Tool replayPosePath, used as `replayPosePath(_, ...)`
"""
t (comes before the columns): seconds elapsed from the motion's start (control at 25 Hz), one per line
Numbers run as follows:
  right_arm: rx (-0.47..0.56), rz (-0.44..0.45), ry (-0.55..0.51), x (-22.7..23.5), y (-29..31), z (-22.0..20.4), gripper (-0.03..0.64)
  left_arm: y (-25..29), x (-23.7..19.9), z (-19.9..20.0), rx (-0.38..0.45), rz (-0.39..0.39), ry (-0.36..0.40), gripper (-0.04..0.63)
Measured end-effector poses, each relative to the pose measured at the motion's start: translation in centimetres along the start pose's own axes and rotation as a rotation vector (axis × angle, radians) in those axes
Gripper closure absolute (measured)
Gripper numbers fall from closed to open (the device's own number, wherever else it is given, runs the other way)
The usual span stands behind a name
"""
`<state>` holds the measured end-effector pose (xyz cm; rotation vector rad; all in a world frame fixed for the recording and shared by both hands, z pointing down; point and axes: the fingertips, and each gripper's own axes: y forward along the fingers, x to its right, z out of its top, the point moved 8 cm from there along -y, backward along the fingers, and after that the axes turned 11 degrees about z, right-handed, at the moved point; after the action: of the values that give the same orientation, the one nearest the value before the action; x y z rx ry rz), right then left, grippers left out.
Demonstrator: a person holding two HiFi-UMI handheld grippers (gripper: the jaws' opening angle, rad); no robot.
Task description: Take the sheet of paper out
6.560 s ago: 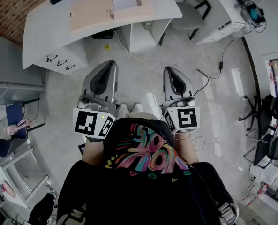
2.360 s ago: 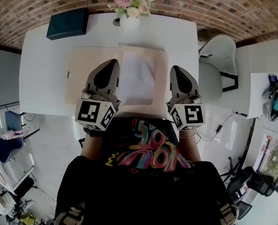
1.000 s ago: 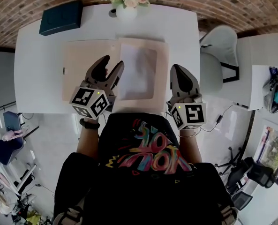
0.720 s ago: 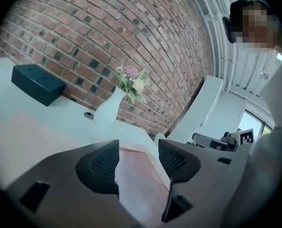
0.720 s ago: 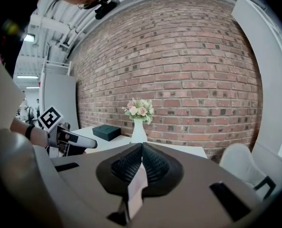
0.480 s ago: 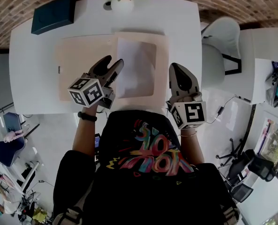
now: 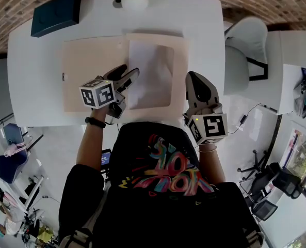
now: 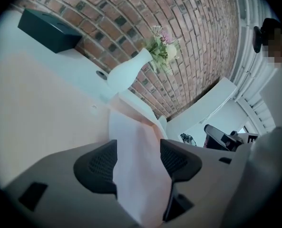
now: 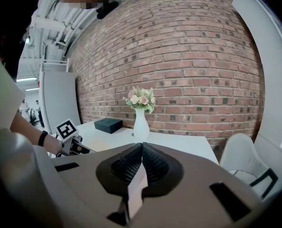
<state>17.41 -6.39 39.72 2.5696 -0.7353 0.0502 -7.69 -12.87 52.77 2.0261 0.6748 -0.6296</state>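
Head view: the white worktop (image 7: 204, 25) carries an open beige folder (image 7: 179, 71), a vase (image 7: 134, 1) and a dark box (image 7: 55, 14) at the far edge. The sheet of paper (image 7: 153, 71) lies flat inside the folder's frame and is not out yet. Left tongs (image 7: 128, 71) are low over the sheet's left edge. Right tongs (image 7: 194, 75) hang just beside the folder's right edge, apart from the paper.

Left gripper view: left tongs (image 8: 137, 146) are released and their jaws are opening. The sheet (image 8: 133, 127) runs between the two pads, and neither pad presses on it. Vase (image 8: 126, 72) and box (image 8: 48, 30) stand beyond.

Right gripper view: right tongs (image 9: 141, 146) are clenched, pads meeting, with nothing gripped that I can make out (a pale strip shows behind the pads; cannot say what it is). The vase (image 9: 141, 125) is straight ahead.

Step in hand, as I judge it: the approach to the sheet's left edge, before any grasp. The next move calls for getting one pad under the edge and the other on top, then closing lightly. Thin paper lying flat likely resists pickup, and the folder may slide with it, so the right tongs could pin the folder frame while the sheet is drawn clear.
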Motion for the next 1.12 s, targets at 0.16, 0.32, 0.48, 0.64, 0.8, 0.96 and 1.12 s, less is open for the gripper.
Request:
replayPosePath(0.16,0.032,-0.002,0.006,0.1,0.3,0.0,0.597,1.0,-1.1,-0.7,-0.054,0.004,-0.014,0.318)
replayPosePath(0.32,0.052,-0.006,0.019,0.1,0.6,0.1,0.597,1.5,-1.5,-1.0,-0.095,0.020,-0.034,0.310)
replayPosePath(0.48,0.075,-0.010,0.025,0.0,0.8,0.3,0.597,1.7,-1.3,-0.7,-0.112,0.024,-0.050,0.303)
replayPosePath(0.64,0.075,-0.013,0.035,-0.2,0.8,0.2,0.597,2.0,-1.2,-0.5,-0.148,0.040,-0.034,0.296)
replayPosePath(0.8,0.052,0.000,0.031,-0.1,0.7,-0.4,0.597,2.3,-1.1,-0.4,-0.179,0.032,-0.013,0.296)
replayPosePath(0.96,0.066,-0.001,0.046,-0.4,0.9,-0.1,0.597,2.4,-1.3,-0.3,-0.222,-0.024,-0.030,0.296)
replayPosePath(1.12,0.043,0.007,0.045,-0.3,0.5,-0.7,0.597,2.3,-1.4,-0.5,-0.261,-0.091,-0.062,0.298)
